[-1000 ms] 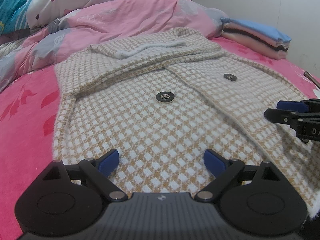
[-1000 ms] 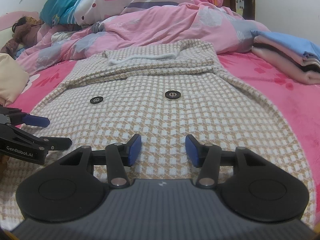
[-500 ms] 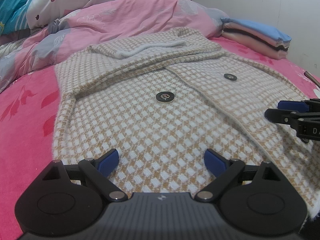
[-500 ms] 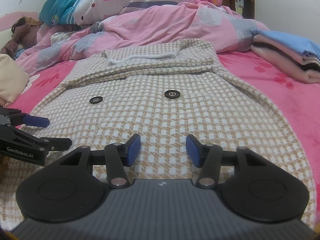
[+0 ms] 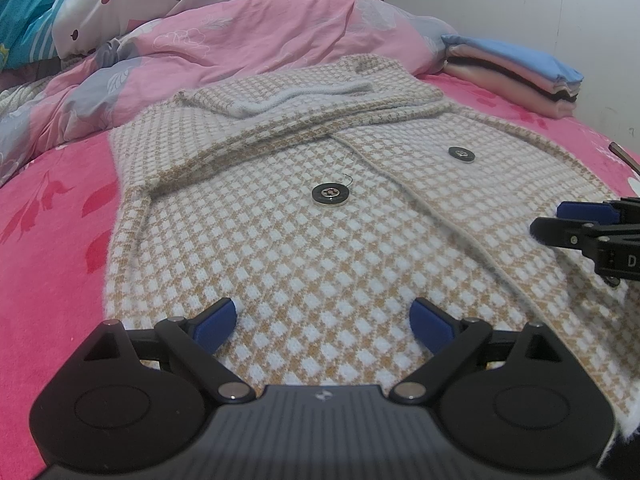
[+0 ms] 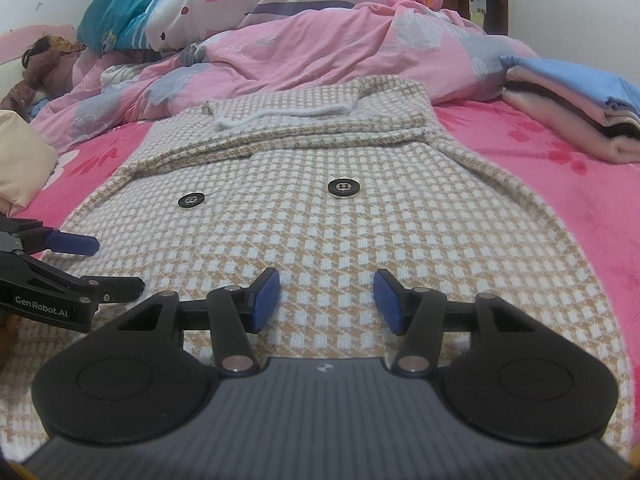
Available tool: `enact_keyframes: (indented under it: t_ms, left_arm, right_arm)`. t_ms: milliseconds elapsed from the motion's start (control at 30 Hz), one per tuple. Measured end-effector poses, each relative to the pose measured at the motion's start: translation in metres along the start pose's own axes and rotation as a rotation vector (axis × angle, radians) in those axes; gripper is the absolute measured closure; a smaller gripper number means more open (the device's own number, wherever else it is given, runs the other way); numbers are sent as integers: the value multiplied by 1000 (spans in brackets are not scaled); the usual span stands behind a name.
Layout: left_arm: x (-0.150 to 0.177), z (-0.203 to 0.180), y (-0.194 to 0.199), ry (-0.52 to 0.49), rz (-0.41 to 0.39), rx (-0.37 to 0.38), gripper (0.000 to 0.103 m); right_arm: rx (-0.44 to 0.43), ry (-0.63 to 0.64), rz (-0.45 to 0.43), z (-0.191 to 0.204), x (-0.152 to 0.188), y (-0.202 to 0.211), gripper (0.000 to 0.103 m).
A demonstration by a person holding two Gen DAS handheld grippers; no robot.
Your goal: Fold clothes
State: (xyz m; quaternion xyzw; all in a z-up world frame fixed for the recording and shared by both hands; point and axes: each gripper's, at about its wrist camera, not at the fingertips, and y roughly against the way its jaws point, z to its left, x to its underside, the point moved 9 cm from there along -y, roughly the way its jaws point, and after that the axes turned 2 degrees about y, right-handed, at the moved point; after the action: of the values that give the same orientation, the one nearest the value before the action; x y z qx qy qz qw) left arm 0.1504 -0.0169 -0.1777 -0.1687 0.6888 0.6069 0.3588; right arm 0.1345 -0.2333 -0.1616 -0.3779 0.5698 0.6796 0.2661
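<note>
Nearby, checked jacket [image 5: 320, 272] flat on pink bed [image 5: 52, 240], folded clothes stack [image 5: 516, 76] beyond.

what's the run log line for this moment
stage: pre-grasp | left gripper: open, over cardigan hem | right gripper: open, nothing held | cardigan: flat on bed

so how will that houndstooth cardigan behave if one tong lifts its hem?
Probably floppy: the houndstooth cardigan lies draped flat, sleeves creased across it. The thick fuzzy knit likely grips pads rather than slipping. Its buttons add little weight.
</note>
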Motion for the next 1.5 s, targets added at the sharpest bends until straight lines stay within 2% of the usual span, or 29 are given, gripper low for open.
enact_keyframes:
  t_ms: [800,933,1000,1200,1333,1400,1500]
  left_arm:
    - [3,2,6,7,24,6,8]
    - [9,3,17,4,33,23,8]
    - [12,3,23,-2,38,33,8]
    - [24,8,40,-19,46,59,8]
    - [33,12,44,-22,52,42,8]
    - [35,13,45,-22,48,37,8]
    - [35,11,45,-24,46,22,7]
  right_arm:
    - [-7,-25,-7,-3,-1,0,46]
    - [-39,-30,-108,-1,-8,18,46]
    - [-39,-7,-128,3,-8,24,46]
    - [11,71,-94,22,-2,33,46]
    - [47,130,-18,38,21,39,46]
    - [70,136,-1,42,31,45,46]
    - [40,53,25,44,34,61,45]
